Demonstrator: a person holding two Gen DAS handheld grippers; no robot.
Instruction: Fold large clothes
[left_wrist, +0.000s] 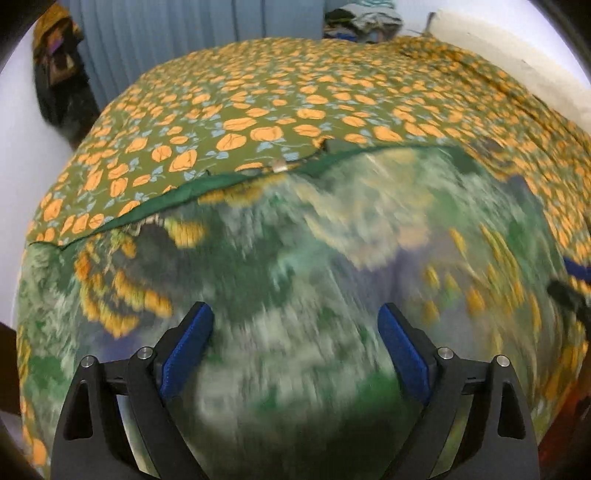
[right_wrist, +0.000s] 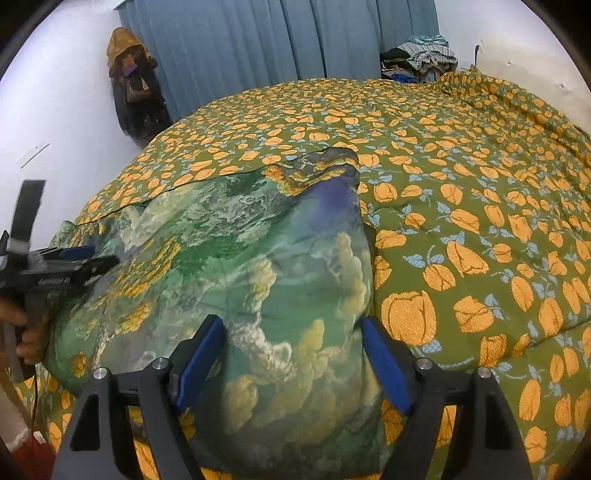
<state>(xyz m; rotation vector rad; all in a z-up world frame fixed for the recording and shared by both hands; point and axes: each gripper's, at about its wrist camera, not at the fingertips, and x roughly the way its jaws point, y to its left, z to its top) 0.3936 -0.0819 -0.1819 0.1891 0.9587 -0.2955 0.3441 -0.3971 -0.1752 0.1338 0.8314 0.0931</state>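
Green cloud-and-flower printed cloth (right_wrist: 258, 258), a large soft garment partly folded into a thick pad, lies on the near left part of the bed, directly below and ahead of both claws; its long axis runs from the bed's near edge away toward the curtain, with a raised, crumpled far end (right_wrist: 325, 166) and a straight dark-green hem (left_wrist: 207, 184) along its far side. The right claw (right_wrist: 291, 365) hangs over the cloth's near right portion, jaws wide with the cloth's right edge under them, pads not pressing on anything; the left claw (left_wrist: 295, 350) stands over the cloth's left portion, wide too and empty, its view smeared; in the right view it shows side-on at the cloth's left edge (right_wrist: 74, 262), held by a hand (right_wrist: 26, 332). By my judgement each claw is close enough for its own side, so the next fold turns on taking the near edge and carrying it along that long axis. Under the cloth the olive bedspread with orange flowers (right_wrist: 461, 206) covers the bed, rumpled toward the far right corner; beyond it hang blue pleated curtains (right_wrist: 258, 40), a heap of clothes (right_wrist: 421, 59) at the far right, dark bags (right_wrist: 133, 81) on the white wall at left.
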